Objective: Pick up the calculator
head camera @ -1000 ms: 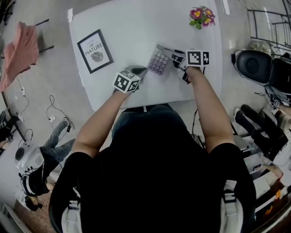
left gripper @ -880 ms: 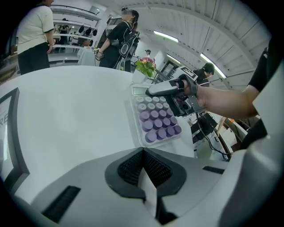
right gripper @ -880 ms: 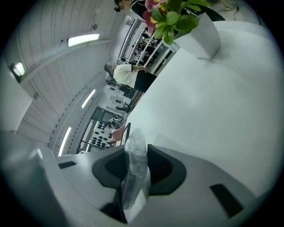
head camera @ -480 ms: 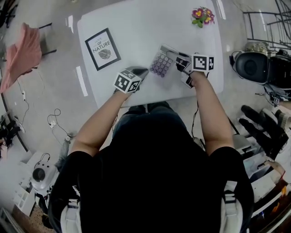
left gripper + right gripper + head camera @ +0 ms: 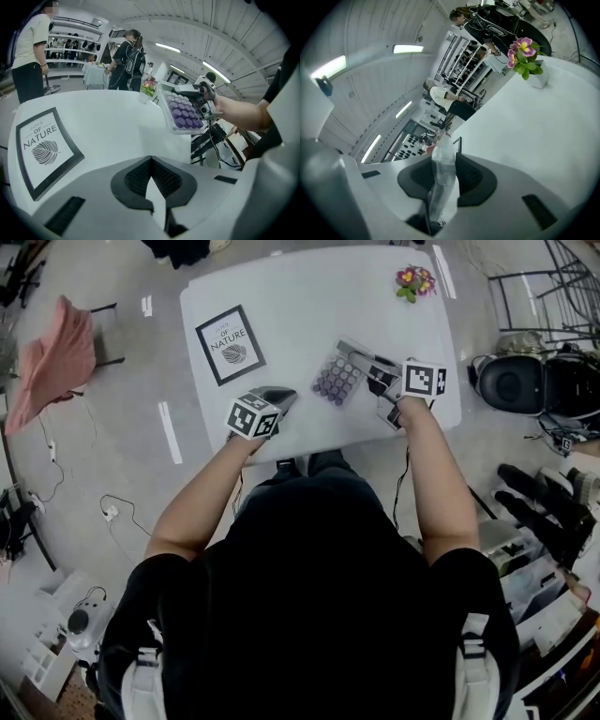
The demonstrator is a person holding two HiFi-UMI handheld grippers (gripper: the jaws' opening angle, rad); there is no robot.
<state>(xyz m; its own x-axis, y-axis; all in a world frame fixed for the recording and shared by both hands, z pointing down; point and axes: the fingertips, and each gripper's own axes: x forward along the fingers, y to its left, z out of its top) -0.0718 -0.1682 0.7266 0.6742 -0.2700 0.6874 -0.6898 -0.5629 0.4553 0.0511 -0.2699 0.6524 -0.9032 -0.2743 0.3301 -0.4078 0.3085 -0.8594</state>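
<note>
Just above the worktop (image 5: 309, 306), the right claw (image 5: 373, 371) was clenched on the calculator (image 5: 337, 379) by one end, so I'd lift slow and level; left claw (image 5: 284, 395) was closed on nothing

Purple-buttoned calculator (image 5: 337, 380), white tabletop (image 5: 300, 296), black-framed white picture (image 5: 230, 343) with grey leaf print, pink and yellow flowers (image 5: 413, 281) with green leaves, black-and-white square markers on left tool (image 5: 284, 394) and right tool (image 5: 372, 364), pink cloth (image 5: 56, 357)
</note>
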